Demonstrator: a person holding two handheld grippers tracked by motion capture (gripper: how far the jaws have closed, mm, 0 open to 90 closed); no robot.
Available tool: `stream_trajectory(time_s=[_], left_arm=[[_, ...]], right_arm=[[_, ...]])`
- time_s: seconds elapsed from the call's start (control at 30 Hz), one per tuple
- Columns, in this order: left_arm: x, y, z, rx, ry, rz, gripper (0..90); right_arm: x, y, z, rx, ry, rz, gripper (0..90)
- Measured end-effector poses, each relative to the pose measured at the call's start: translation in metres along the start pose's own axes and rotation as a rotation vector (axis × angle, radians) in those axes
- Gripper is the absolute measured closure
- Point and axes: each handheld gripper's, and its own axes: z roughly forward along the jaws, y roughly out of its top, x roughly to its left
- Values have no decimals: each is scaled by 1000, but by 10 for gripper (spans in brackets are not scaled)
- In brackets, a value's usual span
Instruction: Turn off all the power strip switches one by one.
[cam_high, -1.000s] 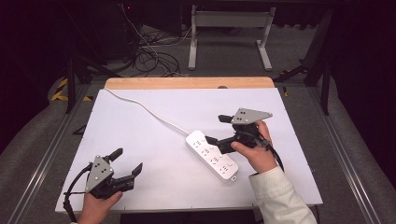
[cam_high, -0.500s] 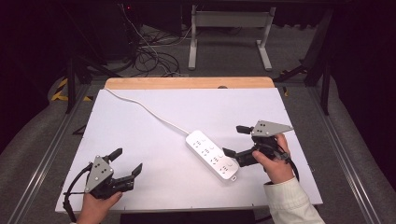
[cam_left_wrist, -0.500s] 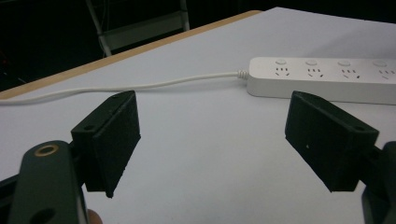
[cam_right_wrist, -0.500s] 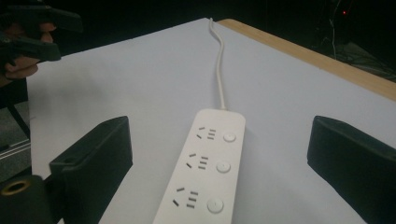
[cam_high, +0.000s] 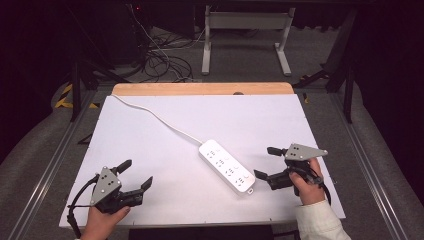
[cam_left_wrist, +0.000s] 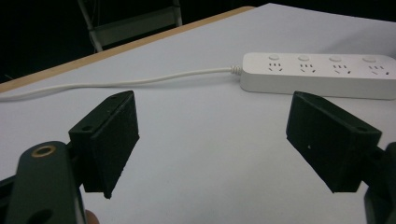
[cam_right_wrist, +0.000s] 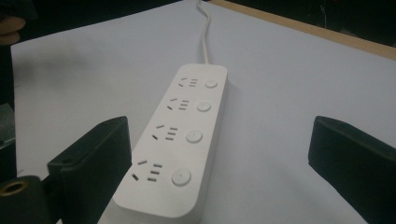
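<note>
A long white plastic power strip (cam_high: 226, 166) with four sockets and four round buttons is seen lying flat on the white table sheet (cam_high: 165, 150), a little right of the table's middle and set at a slant, its far end pointing up-left and its near end down-right. A thin white cable (cam_high: 155, 116) is seen running from the strip's far end across the sheet toward the far left corner, beside the bare wooden edge (cam_high: 200, 89) of the table.

The right gripper (cam_high: 262, 162), a black two-jaw tool topped by a grey three-cornered plate, is held in the person's right hand (cam_high: 306, 184) just beside the near end of the strip, without touching it. Its jaws are spread wide apart, and nothing is gripped between them. In the right gripper view the strip (cam_right_wrist: 180, 140) is shown lying close ahead, nearer the left jaw than the right one, with a clear stretch of white sheet between it and the right jaw.

The left gripper (cam_high: 136, 173), of the same black build with a grey plate, is held in the person's left hand (cam_high: 102, 222) near the front left corner of the sheet, well apart from the strip. Its jaws are likewise parted and empty. In the left gripper view the strip (cam_left_wrist: 317, 74) is seen farther off, beyond the right jaw, with the cable (cam_left_wrist: 140, 83) trailing away to the left across the sheet.
</note>
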Motion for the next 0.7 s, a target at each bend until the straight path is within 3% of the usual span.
stream_trajectory(time_s=[0.13, 0.27, 0.37, 0.7], left_arm=[[2, -3, -3, 4, 7, 14, 173], [5, -5, -5, 2, 6, -6, 173], [6, -7, -6, 5, 17, 19, 172], [9, -13, -4, 38, 20, -6, 171]], right_arm=[[-1, -12, -2, 0, -8, -1, 66], [-2, -24, -2, 28, -22, 9, 66], [-1, -31, -2, 54, -26, 17, 67], [6, -49, -6, 105, -53, 67, 67]])
